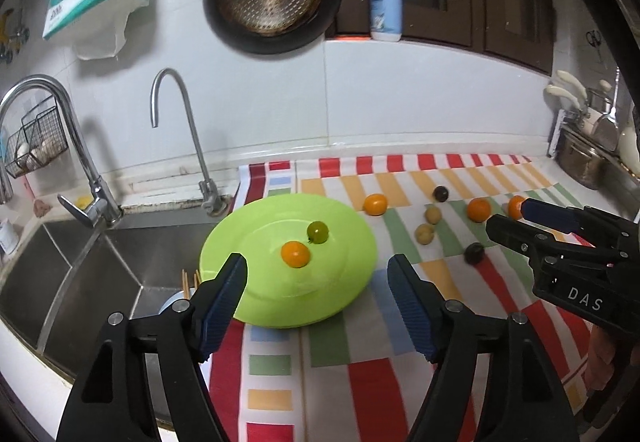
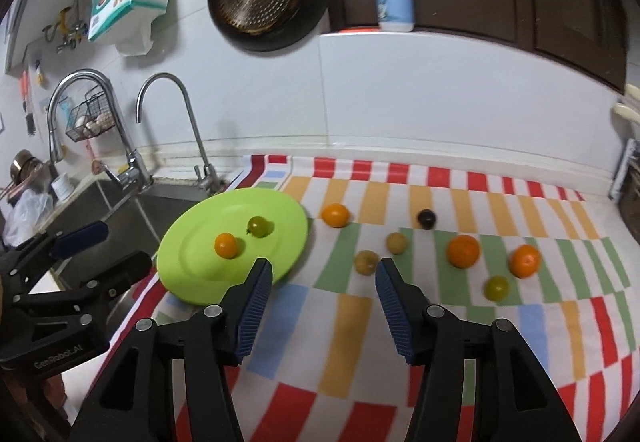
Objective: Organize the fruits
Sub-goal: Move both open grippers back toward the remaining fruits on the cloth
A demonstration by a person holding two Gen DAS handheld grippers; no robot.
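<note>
We hold both tongs above the table (image 2: 400, 158), which is covered with a striped cloth (image 2: 360, 322), and both are wide apart with nothing between their fingers. The main risk, in our judgement, is that the round fruits roll: a push from one finger instead of a clean pinch can send a fruit over the cloth, maybe toward the sink (image 1: 100, 270) on the left, and a fruit dropped on the green plate (image 2: 192, 282) can knock out the two that already lie there, an orange one (image 2: 226, 245) and a green one (image 2: 259, 226). The plate also hangs partly over the sink edge, so a hard touch could tip it. The left tongs (image 1: 316, 278) hover over the near rim of the plate. The right tongs (image 2: 323, 278) point between the plate and the loose fruits; the nearest yellowish fruit (image 2: 365, 262) lies just beyond the right finger (image 2: 390, 282), and the large oranges (image 2: 463, 251) are farther right.
</note>
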